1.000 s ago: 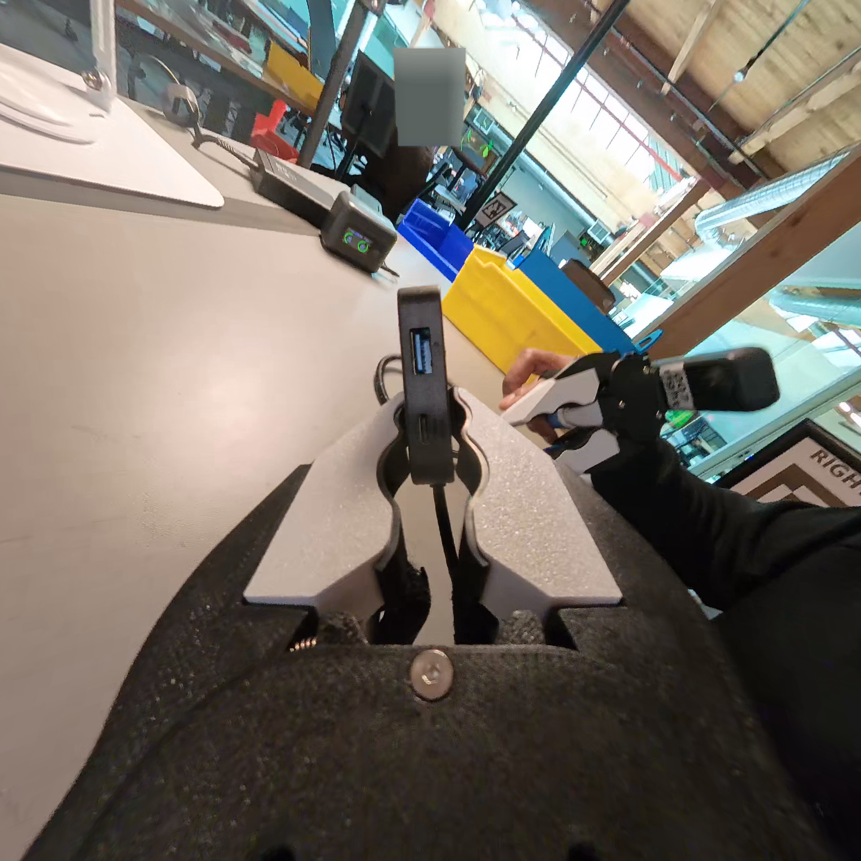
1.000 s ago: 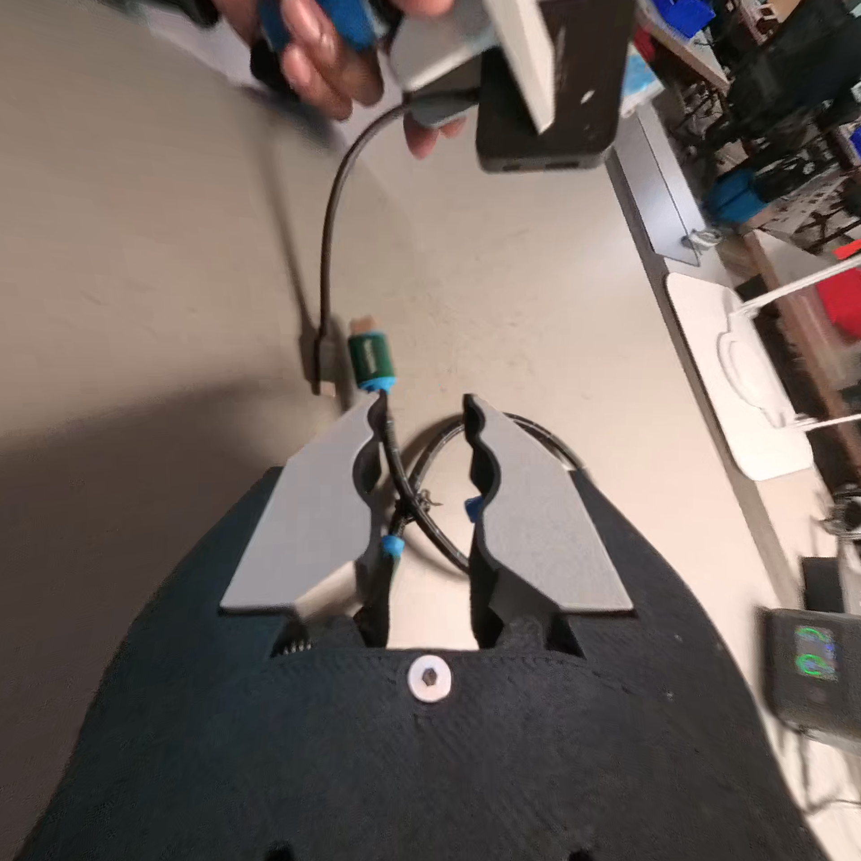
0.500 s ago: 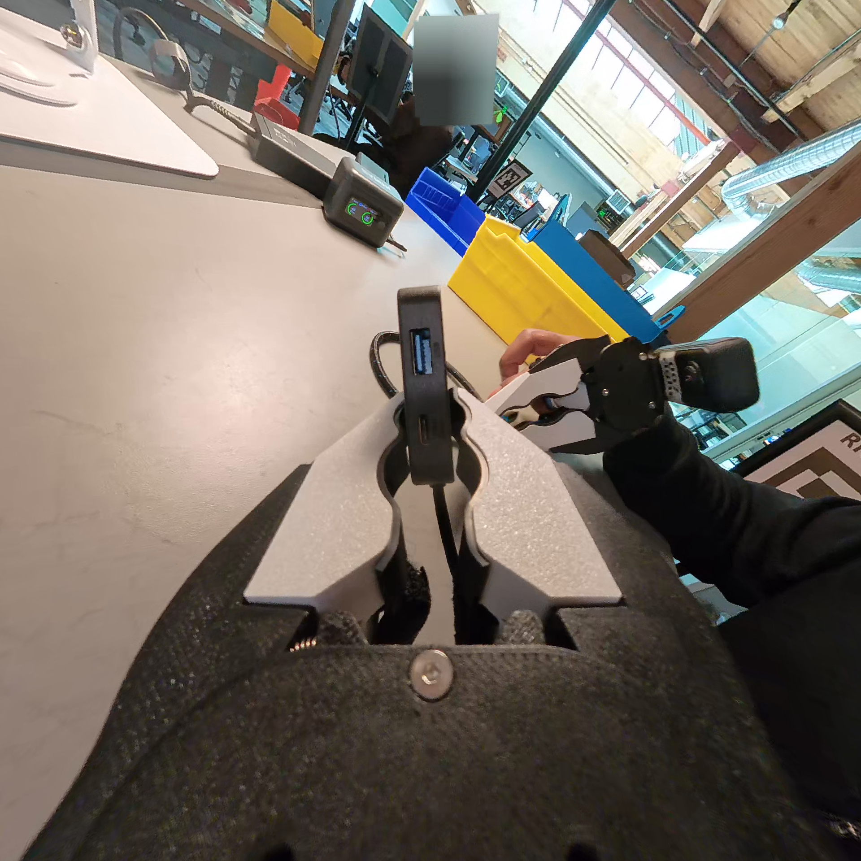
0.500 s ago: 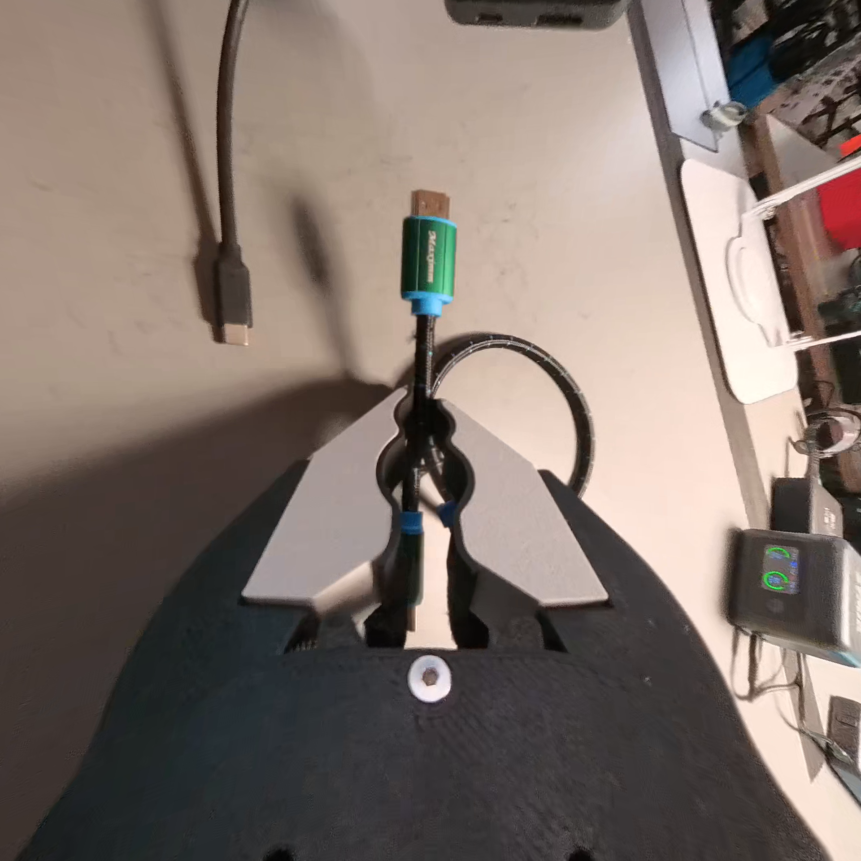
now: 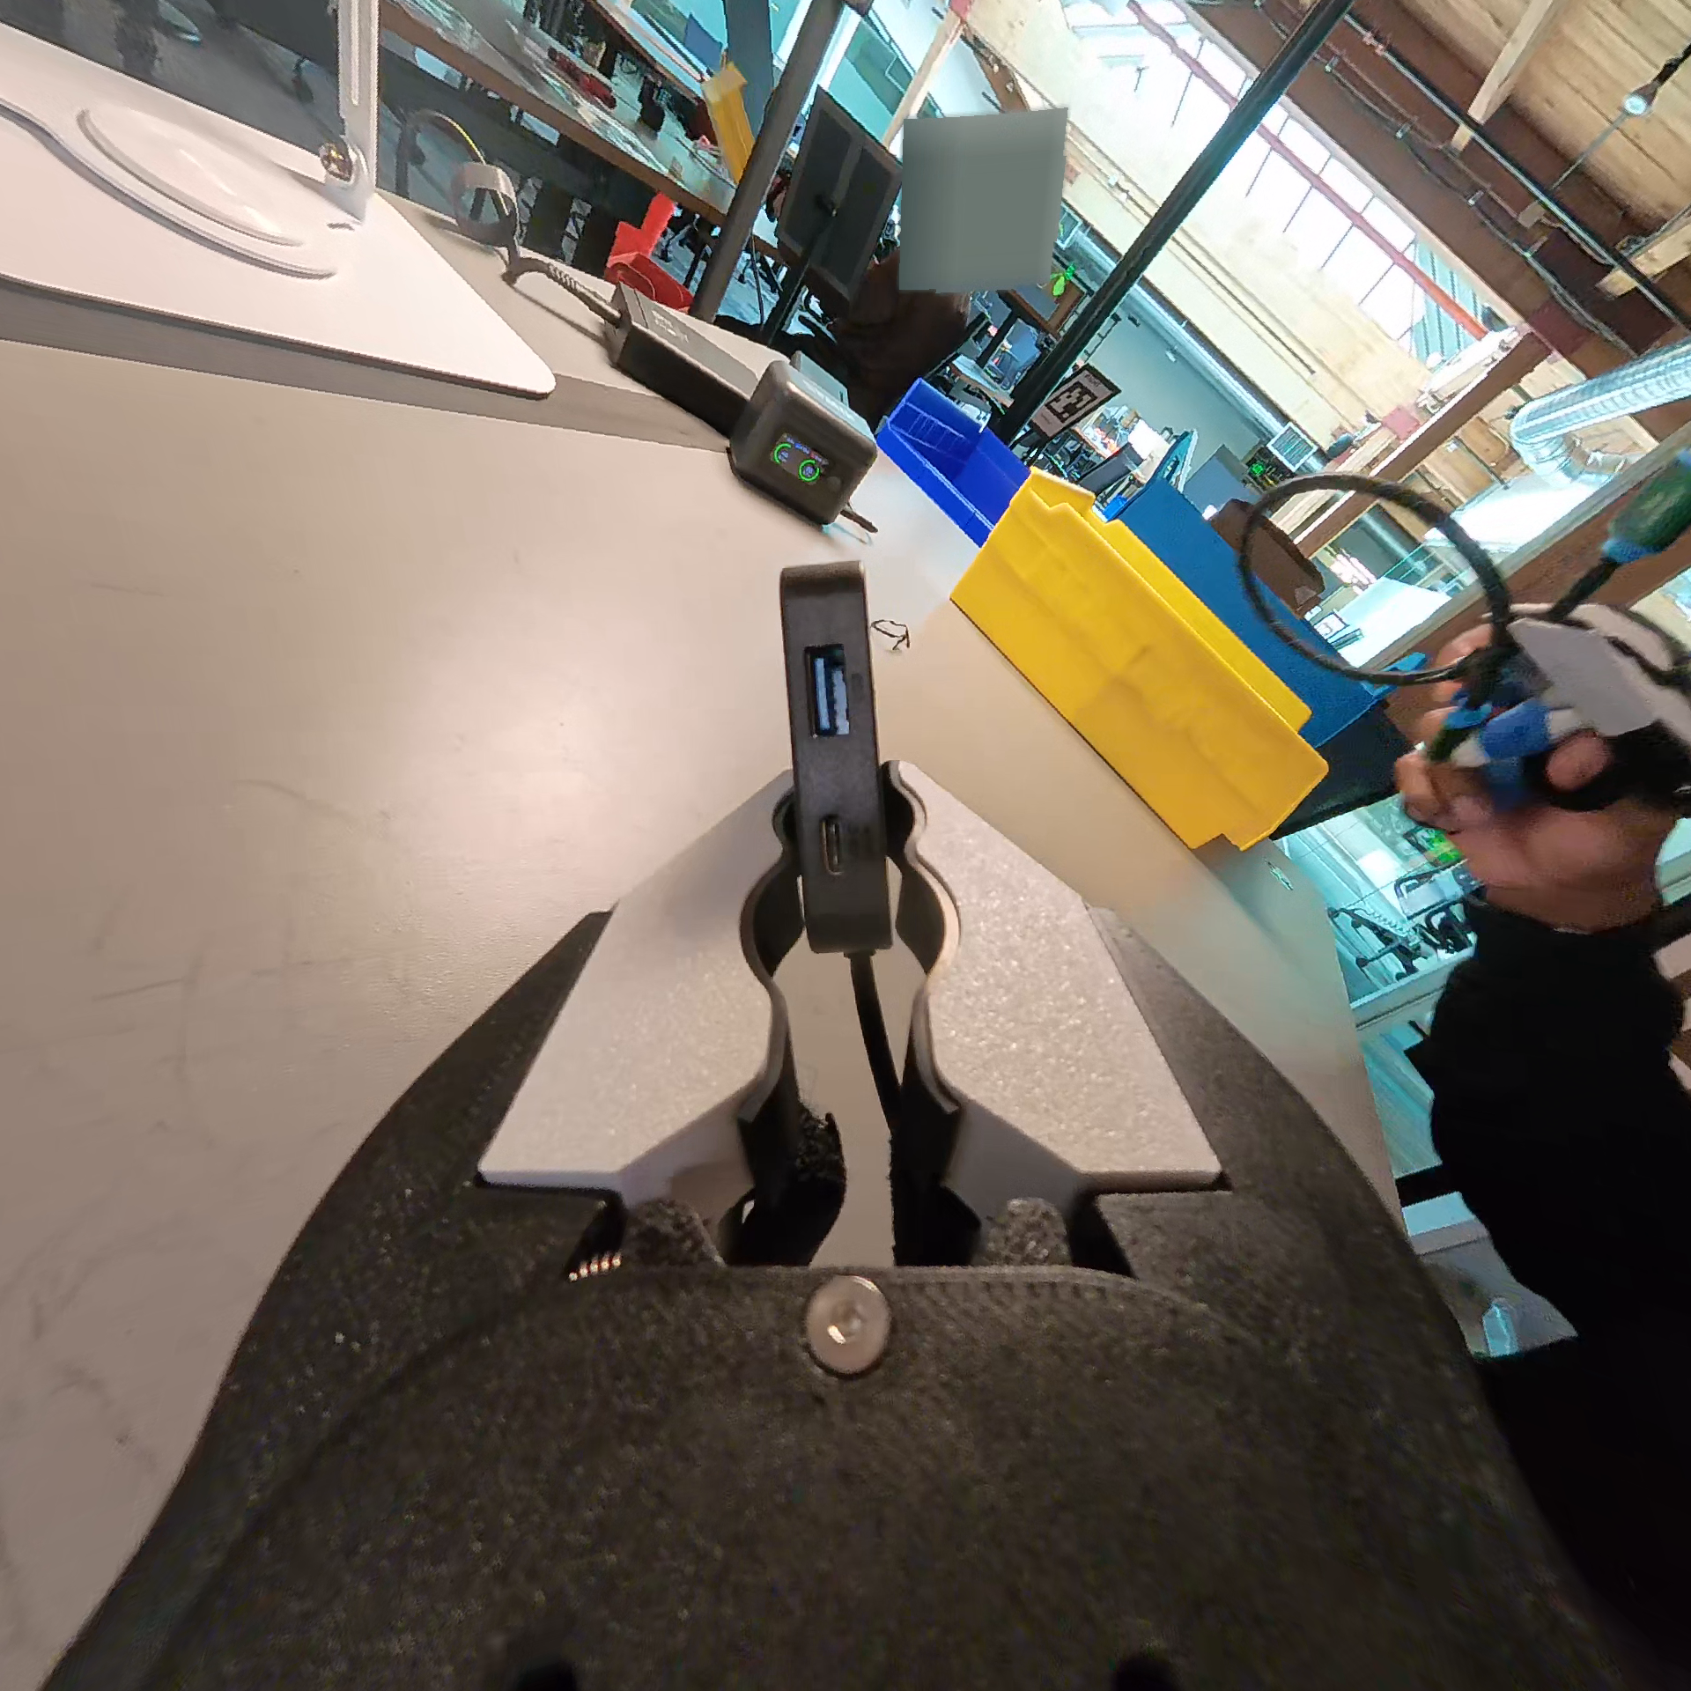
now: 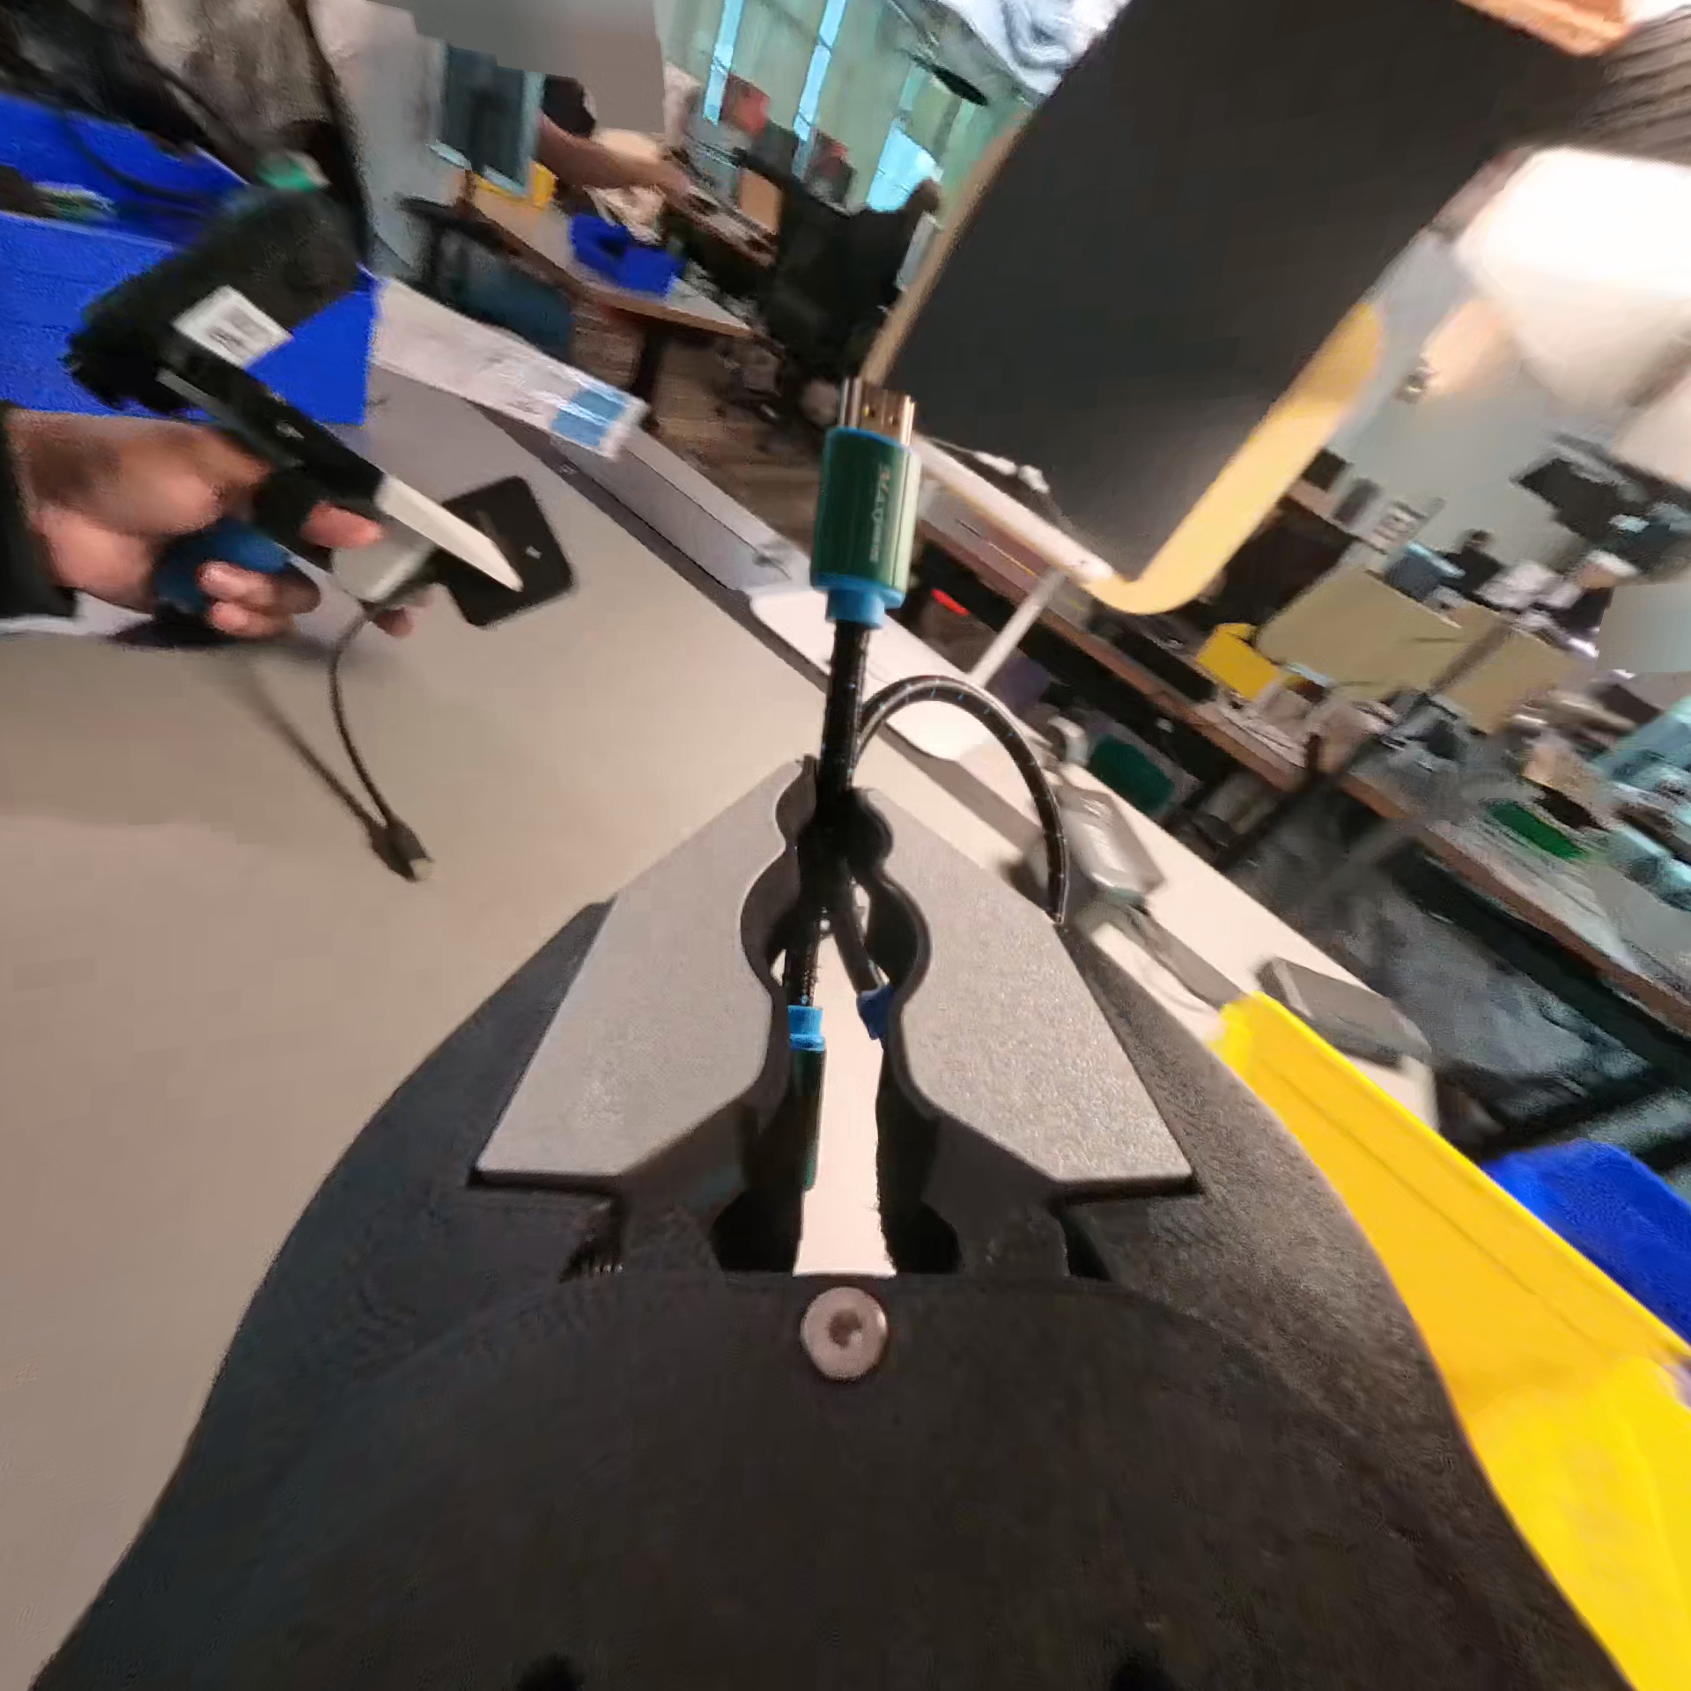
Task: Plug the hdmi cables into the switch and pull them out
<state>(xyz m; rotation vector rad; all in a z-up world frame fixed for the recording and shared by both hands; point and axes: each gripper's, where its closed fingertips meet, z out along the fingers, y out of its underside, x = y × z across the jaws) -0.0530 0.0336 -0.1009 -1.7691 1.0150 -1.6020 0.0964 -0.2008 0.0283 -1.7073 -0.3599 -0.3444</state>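
Surroundings: grey worktop (image 5: 320, 640); yellow bin (image 5: 1135, 695) at its far edge with blue bins (image 5: 952, 457) behind; small black unit with green-lit display (image 5: 801, 448) beside a black power brick (image 5: 677, 352); white flat base with a post (image 5: 229, 238) at far left; workshop benches and beams beyond
Obstructions: nothing stands between the switch and the raised plug; a short twisted wire scrap (image 5: 889, 633) lies on the worktop past the switch
Left tool (image 5: 837, 823): clenched on the switch (image 5: 834, 732), gripping its lower end; the black switch stands upright between the fingers, narrow port edge toward the camera, one blue port above a smaller port
Switch lead: black lead leaves the bottom of the switch and runs down between the fingers; in the right wrist view it hangs from the switch (image 6: 508, 549) to a loose small plug (image 6: 403, 856) on the worktop
Right tool (image 6: 837, 805): grasping the hdmi cable (image 6: 837, 714) by its braided cord below the green plug (image 6: 865, 512); the plug points forward, metal tip bare, well apart from the switch
Cable slack: the cord loops to the right of the fingers; a second green plug end sits low between them
Right tool, left wrist view (image 5: 1556, 695): held high at far right in a person's hand, cable loop above it
Unclear: right wrist view is motion-blurred; the second plug is partly hidden by the fingers; the switch's hdmi port is not visible
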